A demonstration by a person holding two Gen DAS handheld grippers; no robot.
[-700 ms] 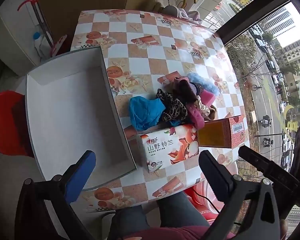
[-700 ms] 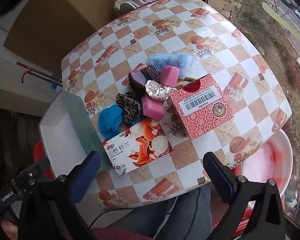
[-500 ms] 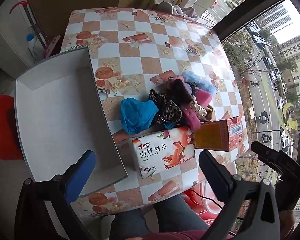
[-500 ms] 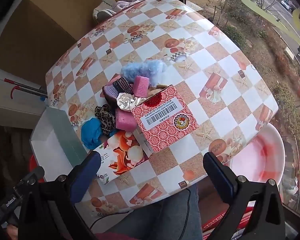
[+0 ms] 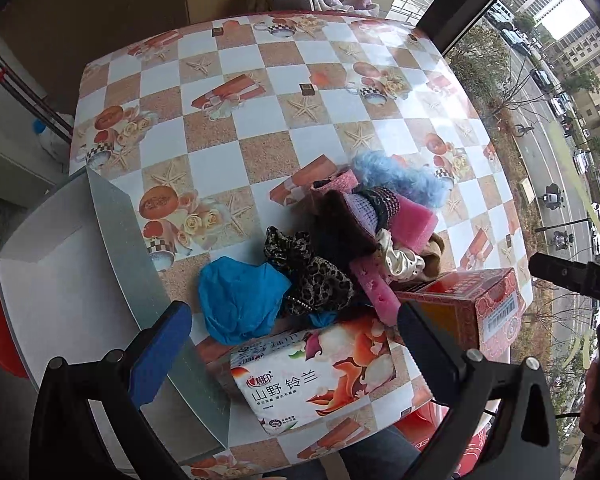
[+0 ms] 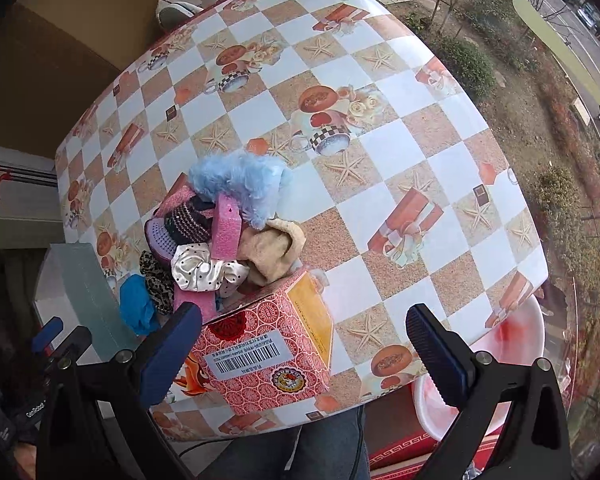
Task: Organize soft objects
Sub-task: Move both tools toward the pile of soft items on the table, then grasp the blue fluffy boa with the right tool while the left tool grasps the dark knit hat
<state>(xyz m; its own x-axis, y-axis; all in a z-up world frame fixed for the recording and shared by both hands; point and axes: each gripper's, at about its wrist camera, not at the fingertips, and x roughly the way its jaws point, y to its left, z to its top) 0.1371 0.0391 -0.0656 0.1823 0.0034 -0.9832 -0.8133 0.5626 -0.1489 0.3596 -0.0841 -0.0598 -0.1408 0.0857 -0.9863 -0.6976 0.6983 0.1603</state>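
From the left wrist view, the left tongs point(image 5: 292, 344) hang wide apart with nothing between them, above the near edge of the checkered, flower-printed table point(image 5: 260, 92); below them lies a white soft pack of tissues with orange flowers point(image 5: 316, 372), and just beyond it a heap of soft things point(image 5: 340, 240): a crumpled bright blue cloth point(image 5: 240, 300), a leopard-print scrunchie point(image 5: 316, 280), pink foam sponges and a fluffy pale blue piece; the big white open box point(image 5: 60, 300) at the left looks bare inside, so I judge the sorting has not begun.

From the right wrist view, the right tongs point(image 6: 304, 348) are likewise spread and hold nothing, poised over a red patterned carton with a barcode label point(image 6: 268, 348); the heap sits just behind it, touching its far edge; every soft piece is yet to be moved.
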